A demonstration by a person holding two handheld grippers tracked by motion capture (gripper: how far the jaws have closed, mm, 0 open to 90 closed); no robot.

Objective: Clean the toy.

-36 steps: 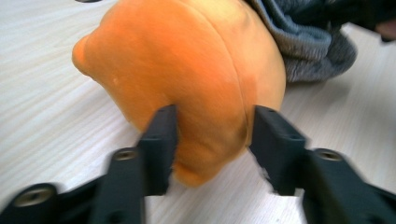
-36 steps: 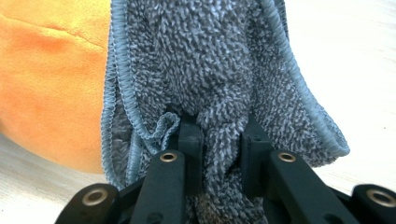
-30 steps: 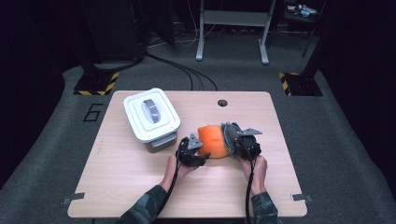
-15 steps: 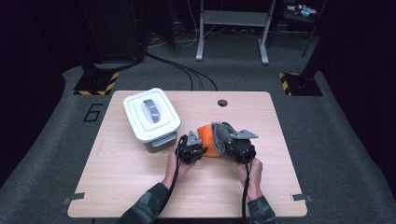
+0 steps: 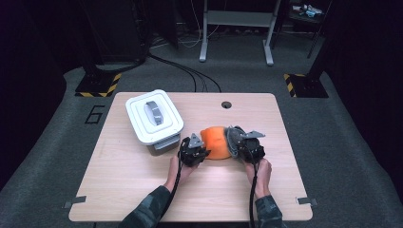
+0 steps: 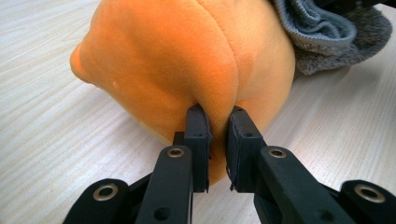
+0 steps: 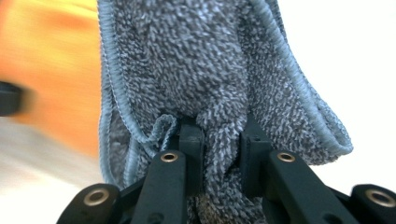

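An orange plush cushion (image 5: pixel 215 142) lies in the middle of the wooden table (image 5: pixel 142 190). A grey terry towel (image 5: pixel 233 137) is draped against its right end. My left gripper (image 5: pixel 201 147) sits at the cushion's left. Its jaws have just been closing and now pinch a fold of the orange plush (image 6: pixel 187 56) at my left gripper (image 6: pixel 218 122). My right gripper (image 5: pixel 239 142) is shut on a bunched fold of the grey towel (image 7: pixel 210 60), held at my right gripper (image 7: pixel 218 135). The cushion (image 7: pixel 56 70) is a blur beyond it.
A white lidded box (image 5: pixel 154 116) with a grey handle stands left of the cushion, close behind the left gripper. A small round hole (image 5: pixel 226 104) is in the table's far edge. Bare wood lies in front and to the right.
The left jaws have closed onto the orange plush. The right gripper has shifted a little to the left with the grey towel, against the cushion.
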